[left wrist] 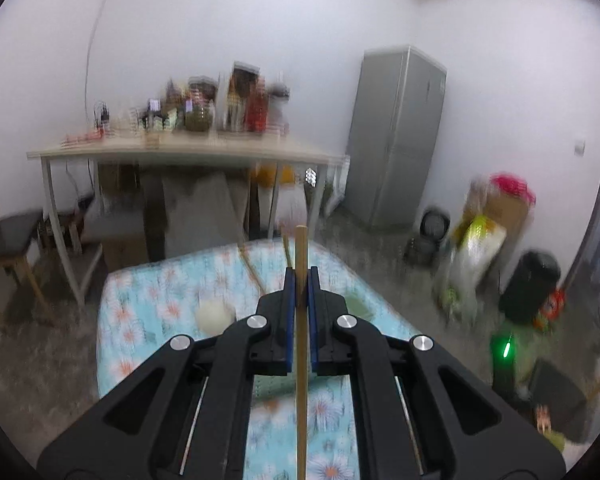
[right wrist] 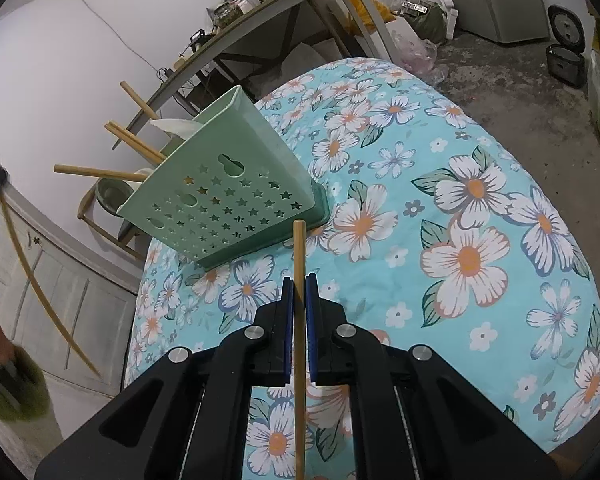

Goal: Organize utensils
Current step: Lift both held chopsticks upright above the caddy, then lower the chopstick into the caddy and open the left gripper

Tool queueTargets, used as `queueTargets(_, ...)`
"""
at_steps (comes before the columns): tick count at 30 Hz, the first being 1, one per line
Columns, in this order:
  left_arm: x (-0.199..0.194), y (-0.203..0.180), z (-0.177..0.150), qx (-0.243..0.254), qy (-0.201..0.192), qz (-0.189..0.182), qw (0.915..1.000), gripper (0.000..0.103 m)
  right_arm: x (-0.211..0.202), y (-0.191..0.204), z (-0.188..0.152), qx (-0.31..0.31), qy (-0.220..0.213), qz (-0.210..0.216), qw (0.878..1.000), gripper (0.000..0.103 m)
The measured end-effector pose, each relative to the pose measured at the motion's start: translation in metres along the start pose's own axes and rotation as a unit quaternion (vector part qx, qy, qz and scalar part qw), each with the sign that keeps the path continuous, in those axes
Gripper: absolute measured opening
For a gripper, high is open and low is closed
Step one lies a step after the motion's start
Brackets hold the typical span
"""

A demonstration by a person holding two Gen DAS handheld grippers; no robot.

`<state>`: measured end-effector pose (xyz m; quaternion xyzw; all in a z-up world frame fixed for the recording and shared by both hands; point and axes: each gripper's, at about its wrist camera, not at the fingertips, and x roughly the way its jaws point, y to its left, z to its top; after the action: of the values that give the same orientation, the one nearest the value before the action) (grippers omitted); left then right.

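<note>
Right wrist view: I am seeing my right gripper [right wrist: 300,280] clamping a thin wooden chopstick [right wrist: 299,248] at lower centre, just below the pale green perforated plastic utensil holder [right wrist: 224,196]; left gripper [left wrist: 301,272] is likewise pinching another wooden chopstick [left wrist: 301,248].

- Left wrist view: we look out nearly level over the left claw [left wrist: 300,276], across the room to a far fridge [left wrist: 396,136].
- Right wrist view: we look steeply down, close over the right claw [right wrist: 299,284].
- Shared: floral tabletop [left wrist: 140,300] [right wrist: 480,200].

Green holder [right wrist: 228,196] blocks left; floral cloth [right wrist: 480,200] right lies open.
</note>
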<state>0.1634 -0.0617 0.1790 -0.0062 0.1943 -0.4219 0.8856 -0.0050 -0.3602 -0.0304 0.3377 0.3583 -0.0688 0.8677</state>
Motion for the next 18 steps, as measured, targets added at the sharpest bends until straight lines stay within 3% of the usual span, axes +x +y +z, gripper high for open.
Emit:
queueTargets(3, -0.01, -0.001, 0.025, -0.01, -0.053, -0.017, 0.9984, 0.005, 0.0, 0.0, 0.0, 0.001, 0.001, -0.001, 1.0, 0.006)
queueTargets(6, -0.016, -0.005, 0.049, -0.02, -0.115, -0.039, 0.9924, 0.005, 0.001, -0.001, 0.001, 0.005, 0.004, -0.003, 1.0, 0.006)
queueTargets(10, -0.011, -0.011, 0.069, -0.029, -0.168, -0.059, 0.9836, 0.005, 0.005, -0.004, 0.001, 0.011, 0.01, -0.004, 1.0, 0.006)
queueTargets(14, 0.008, -0.02, 0.079, -0.026, -0.198, -0.057, 0.9781, 0.005, 0.008, -0.007, 0.002, 0.015, 0.013, -0.007, 1.0, 0.006)
queueTargets(18, 0.047, -0.021, 0.076, -0.036, -0.192, -0.045, 0.9796, 0.005, 0.012, -0.012, 0.003, 0.019, 0.017, -0.008, 1.0, 0.006)
